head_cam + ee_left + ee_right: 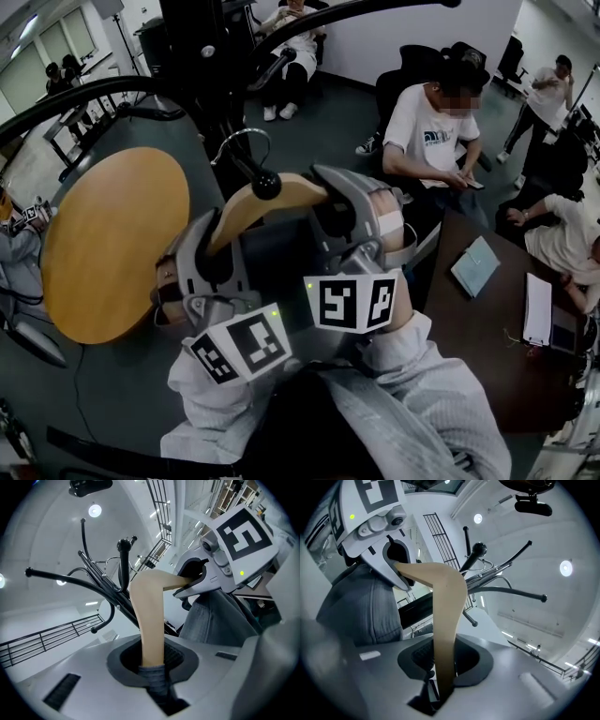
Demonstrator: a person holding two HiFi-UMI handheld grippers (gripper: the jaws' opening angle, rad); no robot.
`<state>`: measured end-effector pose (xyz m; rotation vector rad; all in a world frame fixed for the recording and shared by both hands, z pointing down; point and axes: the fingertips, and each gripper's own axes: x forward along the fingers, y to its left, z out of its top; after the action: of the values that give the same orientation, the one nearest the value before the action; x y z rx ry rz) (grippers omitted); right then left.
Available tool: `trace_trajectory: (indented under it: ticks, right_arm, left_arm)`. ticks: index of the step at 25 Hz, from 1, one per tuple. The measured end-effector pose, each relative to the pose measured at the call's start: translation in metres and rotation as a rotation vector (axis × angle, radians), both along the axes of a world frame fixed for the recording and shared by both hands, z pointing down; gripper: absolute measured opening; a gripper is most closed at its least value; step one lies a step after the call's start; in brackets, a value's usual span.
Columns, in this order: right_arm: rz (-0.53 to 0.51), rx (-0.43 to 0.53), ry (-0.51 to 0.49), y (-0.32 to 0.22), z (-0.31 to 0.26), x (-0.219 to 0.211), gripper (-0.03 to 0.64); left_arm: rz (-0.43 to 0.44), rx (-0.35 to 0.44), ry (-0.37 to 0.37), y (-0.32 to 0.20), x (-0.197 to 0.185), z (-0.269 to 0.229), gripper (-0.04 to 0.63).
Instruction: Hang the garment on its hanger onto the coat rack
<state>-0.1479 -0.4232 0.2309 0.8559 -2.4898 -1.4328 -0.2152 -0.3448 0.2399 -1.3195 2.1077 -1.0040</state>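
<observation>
A pale wooden hanger [272, 200] with a metal hook [240, 142] carries a grey garment [281, 246] and sits just below the black coat rack [202, 56], near one knobbed peg [265, 184]. My left gripper [219, 251] is shut on the hanger's left arm, together with a fold of the garment [154, 677]. My right gripper [335, 212] is shut on the right arm. In the left gripper view the hanger [151, 616] rises from my left gripper [153, 662] toward the rack's pegs [123, 569]. The right gripper view shows the hanger [447, 616] in my right gripper [440, 667], the garment [365, 606] and the rack [487, 581].
A round wooden table [112, 244] stands at the left beside the rack. At the right, people sit around a dark table [478, 328] with a booklet [475, 266] and papers. Another person sits at the back by the wall.
</observation>
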Motion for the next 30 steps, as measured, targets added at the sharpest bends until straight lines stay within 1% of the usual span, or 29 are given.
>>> trace_trajectory:
  ticks: [5, 8, 17, 20, 25, 30]
  right_arm:
    - [-0.034, -0.024, 0.024, -0.008, 0.012, -0.021, 0.072]
    - [-0.050, -0.037, 0.036, -0.013, 0.020, -0.027, 0.072]
    - [-0.068, -0.083, 0.072, -0.021, 0.042, -0.045, 0.071]
    - [-0.068, -0.079, 0.069, -0.020, 0.044, -0.045, 0.071]
    - [-0.075, -0.083, 0.076, -0.020, 0.045, -0.044, 0.071]
    - [-0.111, -0.111, 0.071, -0.014, 0.044, -0.040, 0.084]
  left_arm:
    - [-0.024, -0.020, 0.023, -0.007, -0.018, 0.012, 0.049]
    - [-0.033, -0.033, 0.037, -0.010, -0.023, 0.020, 0.049]
    - [-0.026, -0.071, 0.062, -0.020, -0.040, 0.041, 0.049]
    - [-0.026, -0.059, 0.050, -0.019, -0.040, 0.043, 0.049]
    - [-0.036, -0.041, -0.023, -0.018, -0.038, 0.044, 0.049]
    - [0.009, -0.035, -0.025, -0.011, -0.032, 0.039, 0.051]
